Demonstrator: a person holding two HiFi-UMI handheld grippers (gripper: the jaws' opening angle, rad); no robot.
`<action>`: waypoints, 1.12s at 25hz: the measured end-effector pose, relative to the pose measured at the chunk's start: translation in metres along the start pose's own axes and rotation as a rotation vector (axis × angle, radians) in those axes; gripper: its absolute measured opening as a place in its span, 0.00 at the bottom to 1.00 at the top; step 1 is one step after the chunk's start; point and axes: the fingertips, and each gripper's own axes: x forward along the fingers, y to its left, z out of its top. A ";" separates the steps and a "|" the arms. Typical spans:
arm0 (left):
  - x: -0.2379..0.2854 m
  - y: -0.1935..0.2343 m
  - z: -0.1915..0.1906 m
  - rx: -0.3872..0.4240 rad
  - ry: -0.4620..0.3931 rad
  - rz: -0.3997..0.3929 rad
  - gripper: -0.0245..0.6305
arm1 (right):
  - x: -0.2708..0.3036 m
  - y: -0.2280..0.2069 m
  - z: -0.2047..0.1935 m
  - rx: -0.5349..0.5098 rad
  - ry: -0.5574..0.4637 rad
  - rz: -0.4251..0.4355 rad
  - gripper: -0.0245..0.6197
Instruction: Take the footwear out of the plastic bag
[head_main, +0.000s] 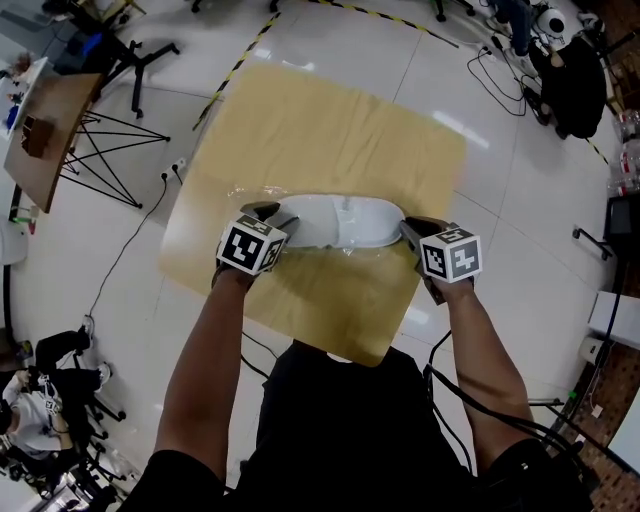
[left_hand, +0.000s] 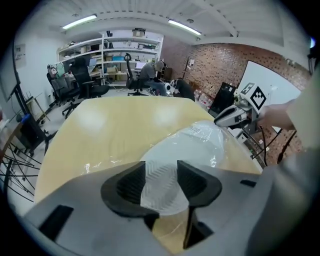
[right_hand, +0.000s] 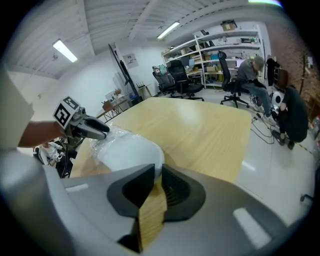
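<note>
Two hand-held grippers flank the white, rounded footwear (head_main: 340, 222), which lies inside the clear plastic bag (left_hand: 210, 136) on the pale wooden table (head_main: 330, 130). The right hand-held gripper (head_main: 410, 228) has its jaws nearly together, apparently pinching the bag film at its tip to anchor it. The left hand-held gripper (head_main: 272, 213) is spread wide, the ribbed sole between its jaws unpressed, probably set for a pull. Both forearms reach forward, each tool angled down and inward

A pale yellow wooden table (head_main: 330, 130) with rounded corners stands on a glossy white tiled floor (head_main: 520, 270), and on its nearer half a clear, crinkled plastic bag (left_hand: 205, 134) lies crosswise, flat on the top, with a white moulded shoe (head_main: 345, 222) inside it.
</note>
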 end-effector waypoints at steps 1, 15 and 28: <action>0.000 0.000 0.000 -0.001 -0.004 -0.003 0.35 | -0.001 -0.001 0.001 -0.003 -0.007 -0.004 0.11; -0.006 0.007 -0.002 -0.001 -0.037 0.045 0.13 | 0.008 0.029 0.000 0.269 -0.032 0.243 0.36; -0.009 0.006 -0.007 -0.038 -0.069 0.086 0.11 | -0.006 0.013 0.006 0.377 -0.122 0.254 0.11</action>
